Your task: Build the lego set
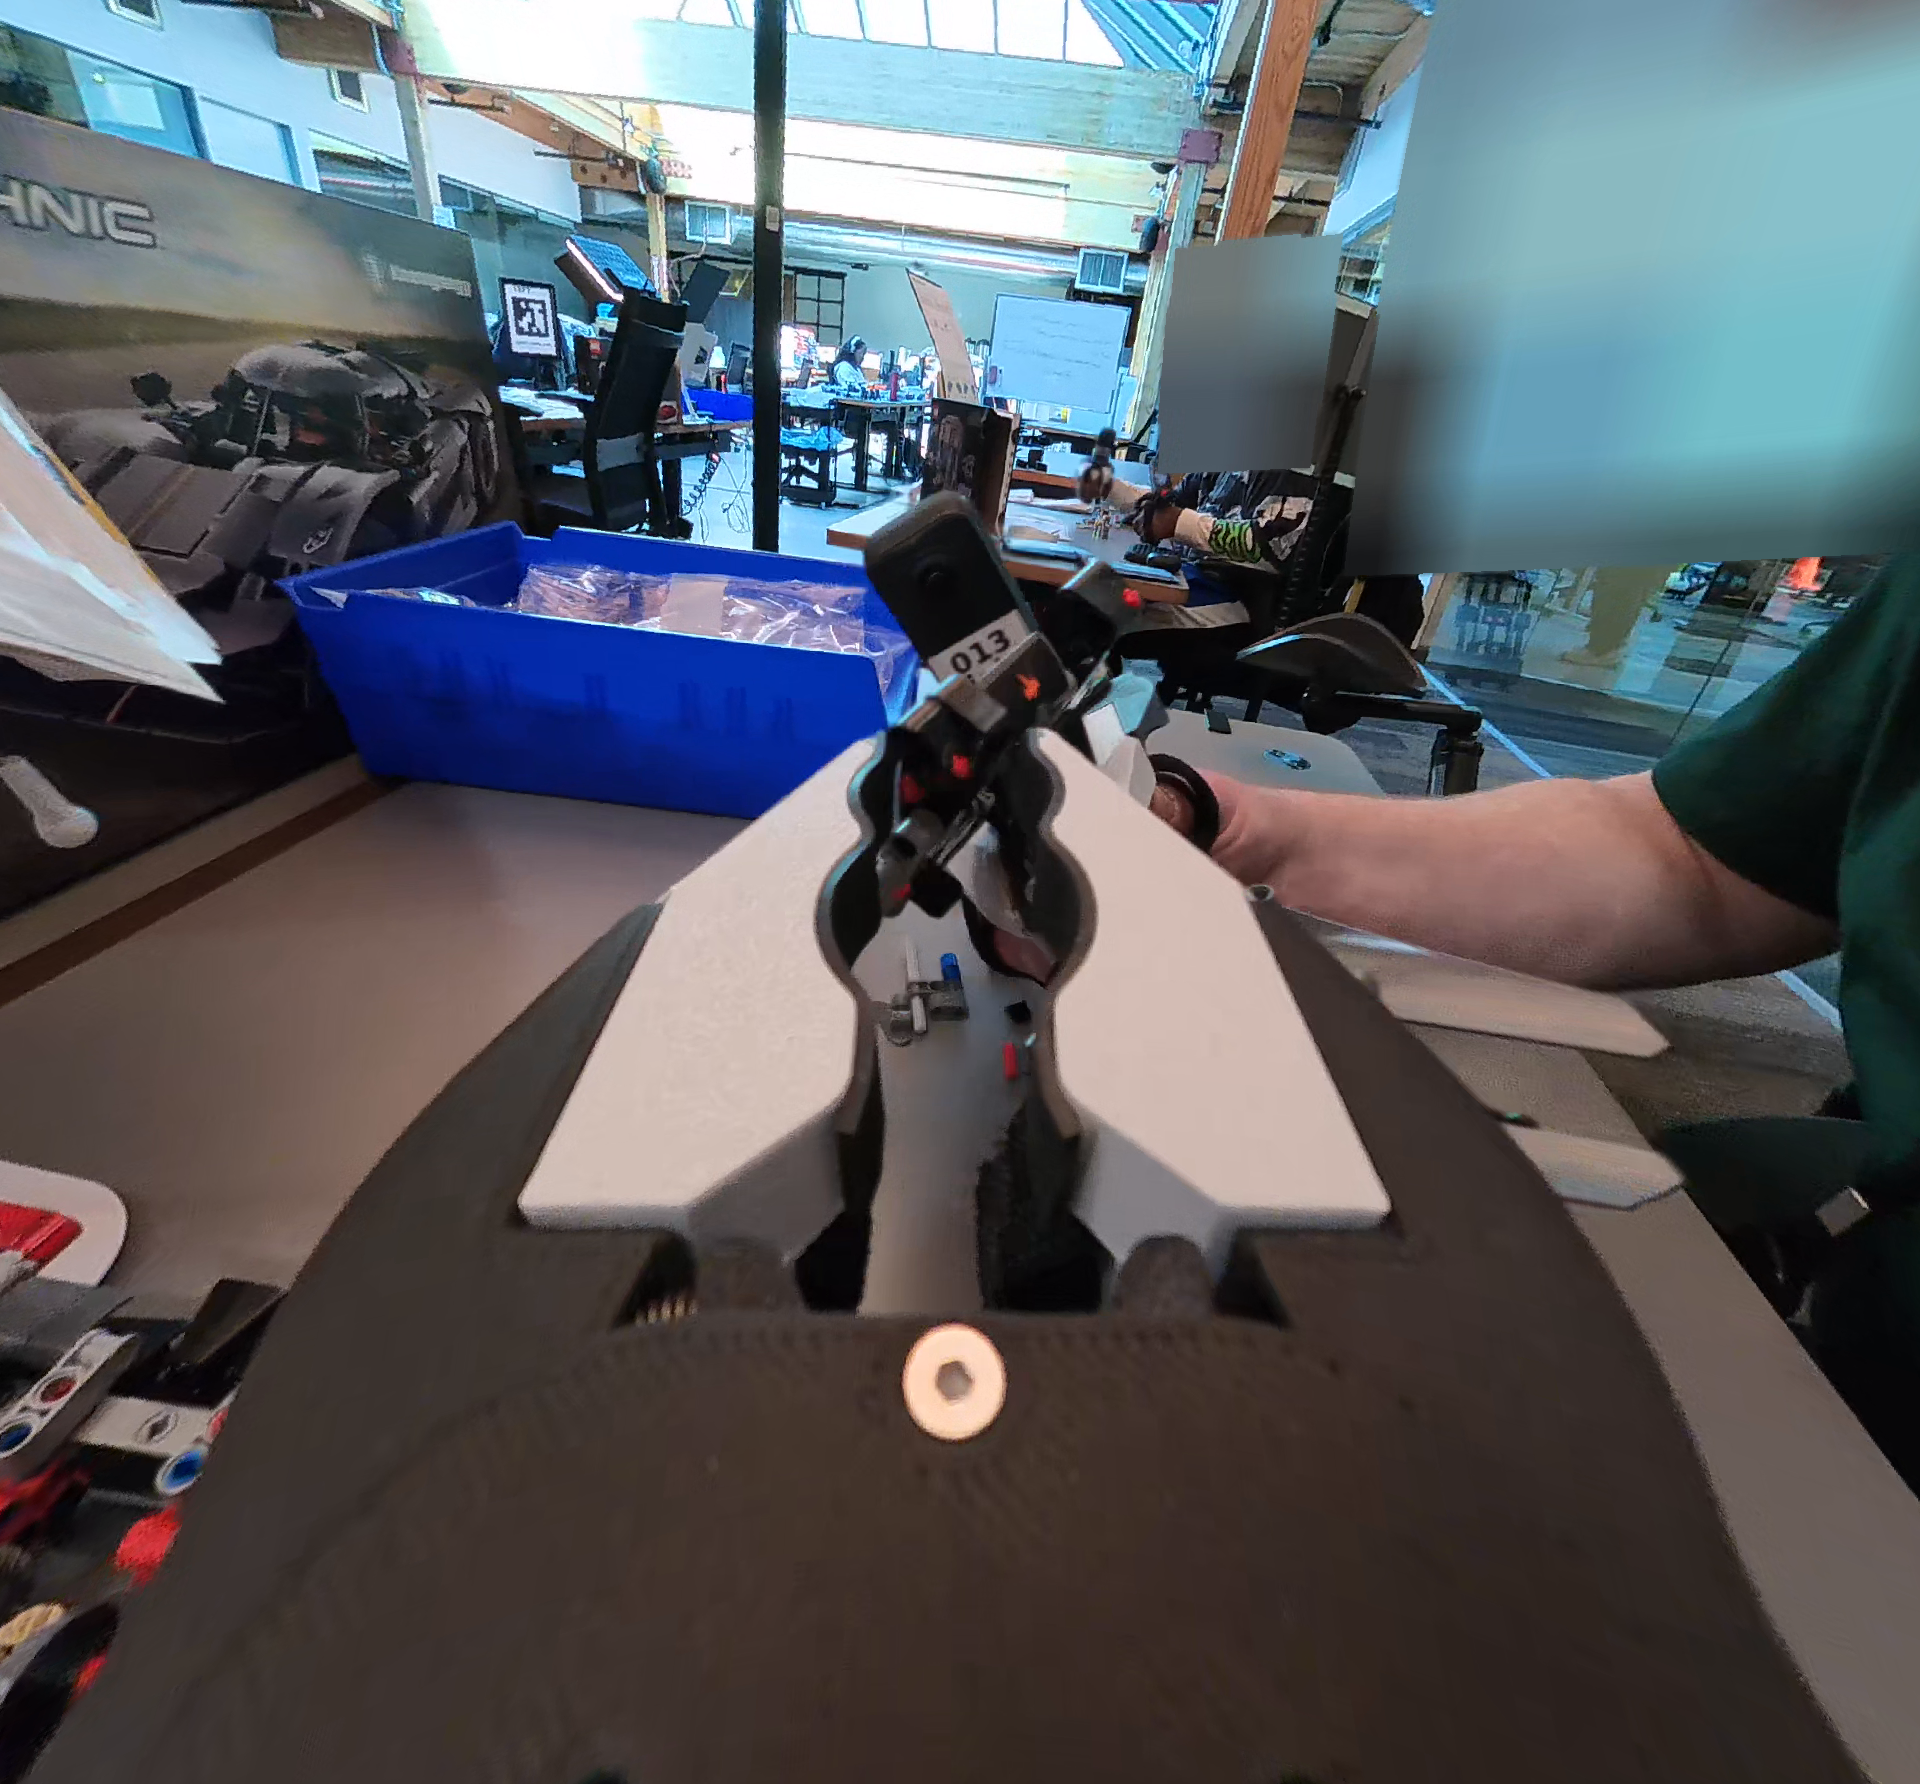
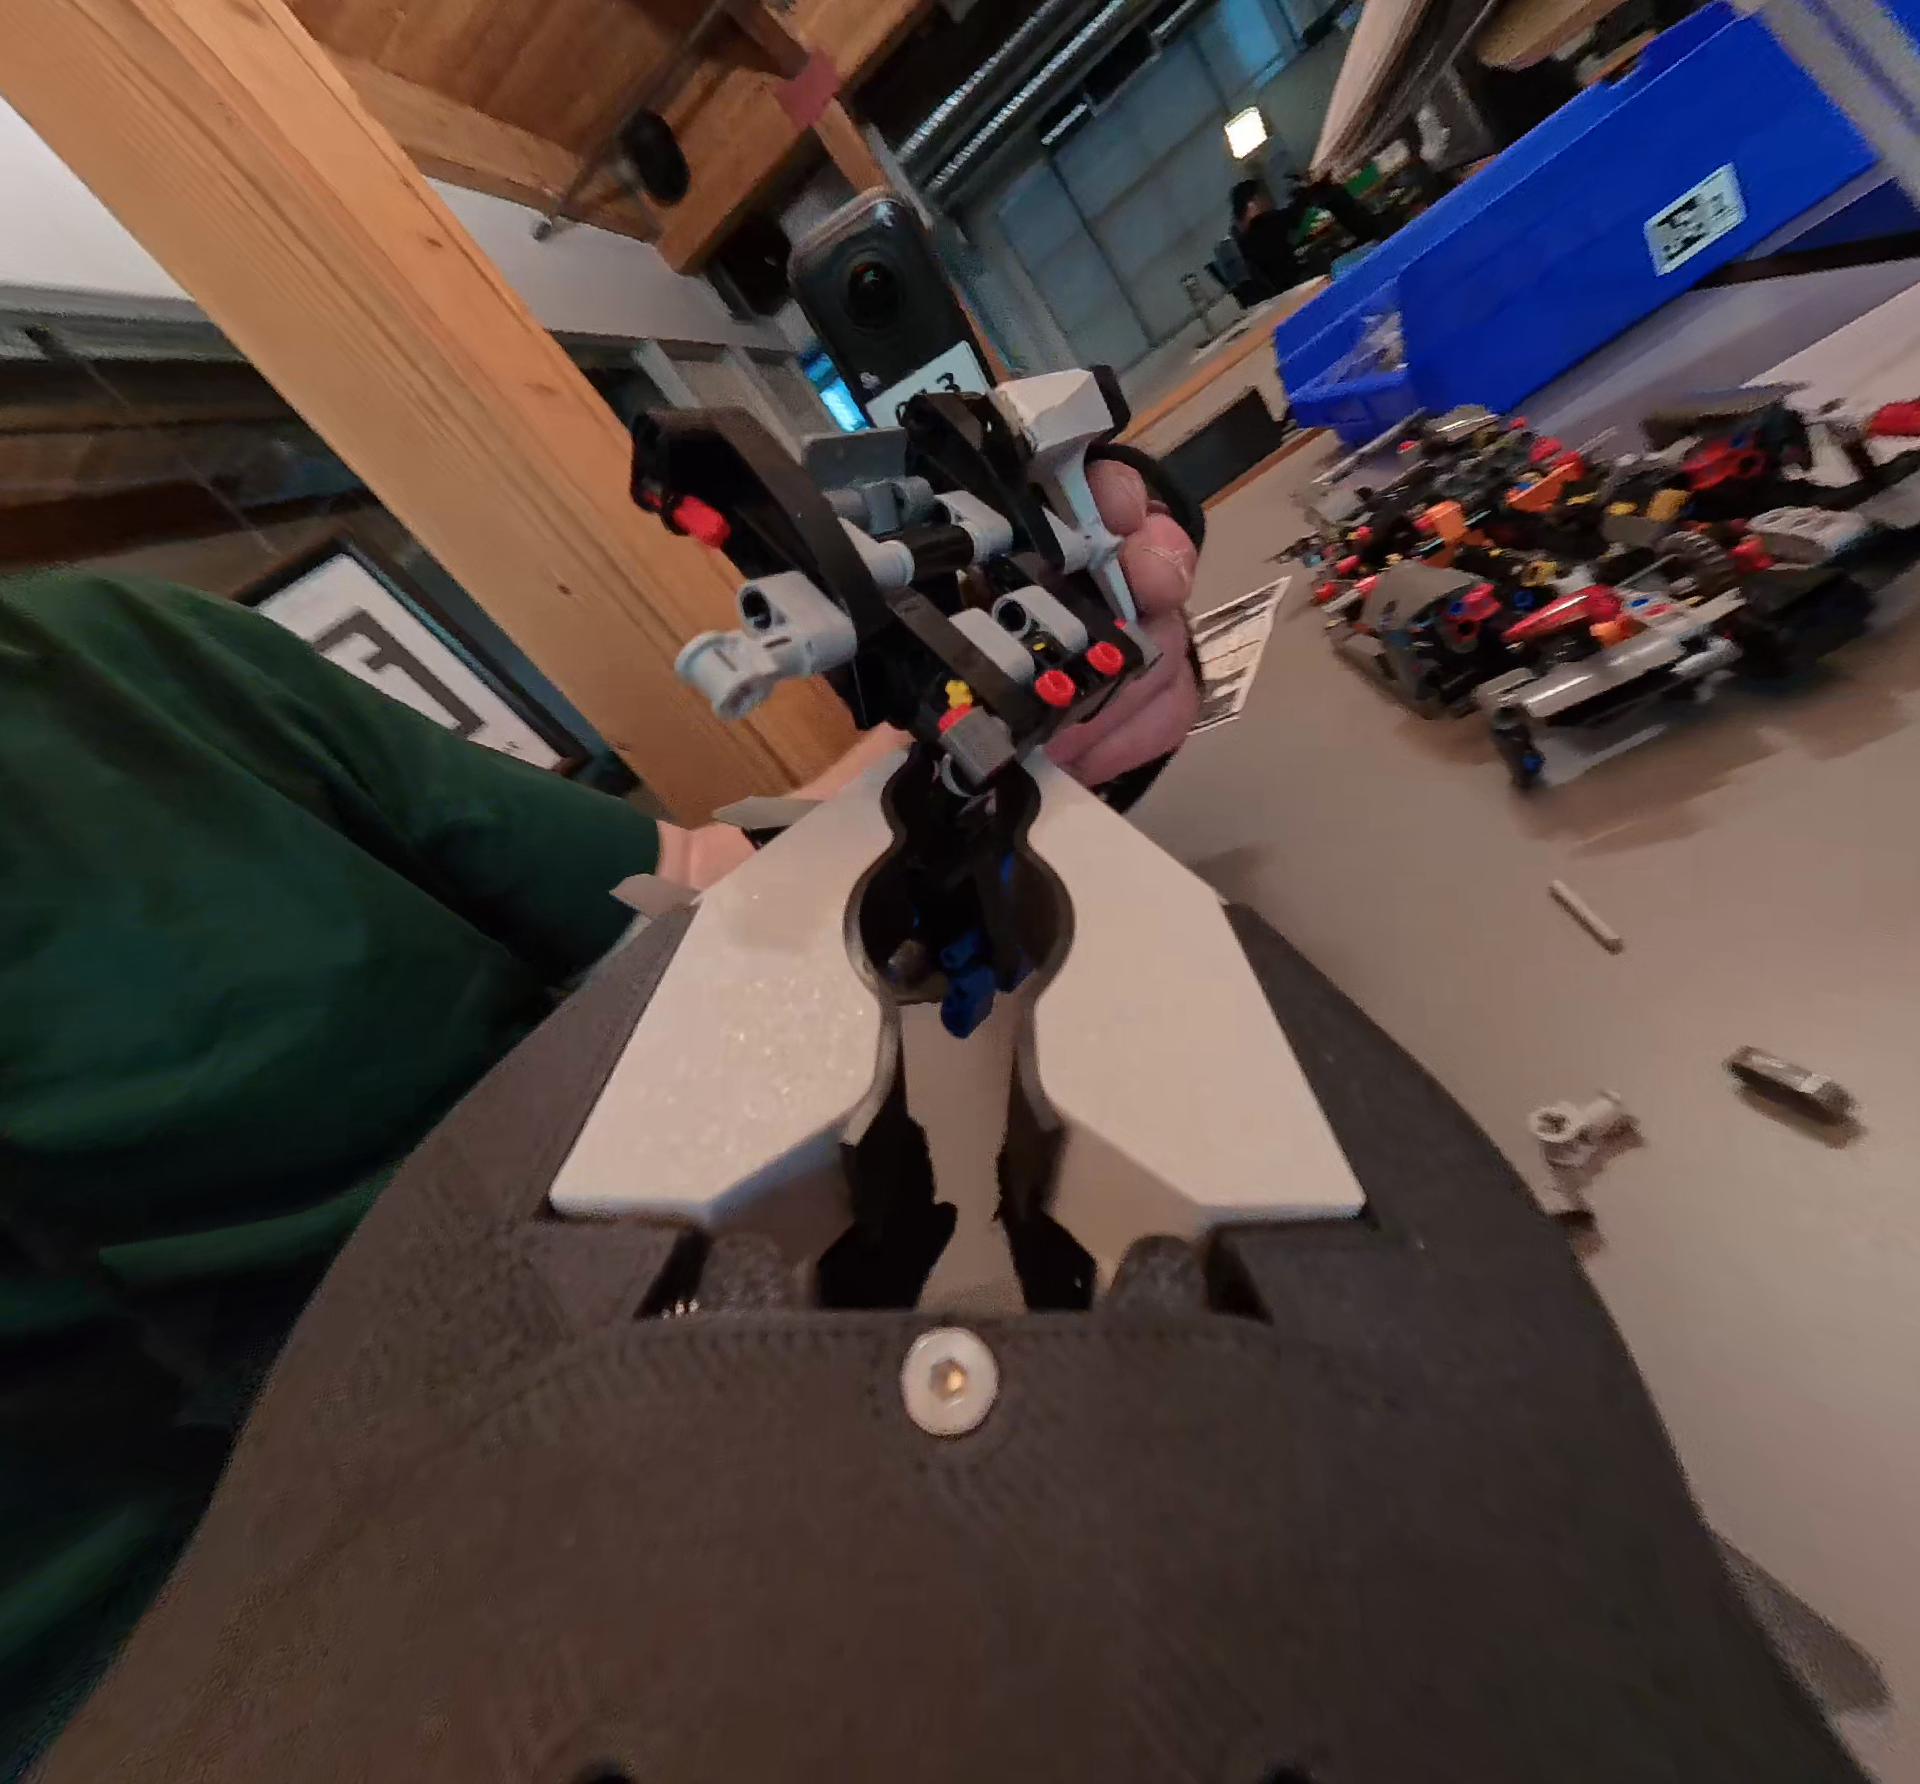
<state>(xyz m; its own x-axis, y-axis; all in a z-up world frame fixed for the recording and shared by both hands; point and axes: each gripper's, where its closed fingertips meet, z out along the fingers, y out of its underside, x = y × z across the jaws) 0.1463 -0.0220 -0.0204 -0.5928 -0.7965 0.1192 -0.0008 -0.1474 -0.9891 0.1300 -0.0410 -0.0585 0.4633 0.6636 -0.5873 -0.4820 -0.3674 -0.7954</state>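
Observation:
A black and grey lego sub-assembly (image 2: 883, 571) with red pins is held in the air between both grippers. My right gripper (image 2: 961, 789) is shut on its lower end, where blue pins show between the fingers. My left gripper (image 1: 961, 768) is shut on the same assembly (image 1: 935, 830) from the opposite side. The right gripper's camera body (image 1: 956, 612) faces me in the left wrist view. The left gripper (image 2: 1070, 446) and the hand holding it show behind the assembly in the right wrist view.
Loose pins and a grey connector (image 1: 920, 1007) lie on the grey table below. A grey axle (image 2: 1584, 915) and small parts (image 2: 1574, 1137) lie at right. A part-built model and parts pile (image 2: 1610, 591) sit farther off. A blue bin (image 1: 582, 685) of bags and the set's box (image 1: 208, 446) stand at left.

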